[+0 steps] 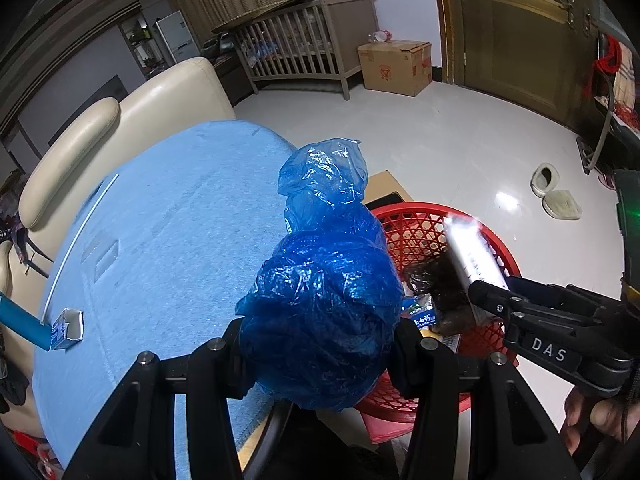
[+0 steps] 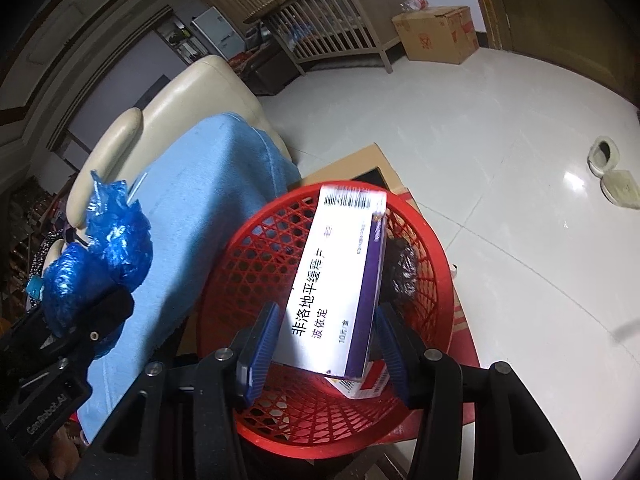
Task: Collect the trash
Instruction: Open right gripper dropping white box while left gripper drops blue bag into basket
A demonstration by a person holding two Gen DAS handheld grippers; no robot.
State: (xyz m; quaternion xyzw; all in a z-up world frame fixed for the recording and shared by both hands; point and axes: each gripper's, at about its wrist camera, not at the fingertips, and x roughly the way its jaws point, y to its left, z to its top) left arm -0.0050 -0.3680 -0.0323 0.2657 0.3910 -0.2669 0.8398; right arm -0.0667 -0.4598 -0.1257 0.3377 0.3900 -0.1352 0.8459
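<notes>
Now lower right hand-held gripper (image 2: 326, 344), pinching white medicine box (image 2: 340, 280), deeper over red mesh basket (image 2: 248, 248) before letting go. Keep left hand-held gripper (image 1: 320, 344) pinching blue plastic bag (image 1: 324, 300) above blue-covered bench (image 1: 168, 220), beside basket rim.

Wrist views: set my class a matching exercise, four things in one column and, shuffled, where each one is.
Things:
1. bag
2. box
3. carton
4. slippers

Places:
a. on the blue cloth
b. on the floor
c. gripped in the left claw
d. between the right claw fingers, over the basket

Pairs: 1-c, 2-d, 3-a, 4-b
</notes>
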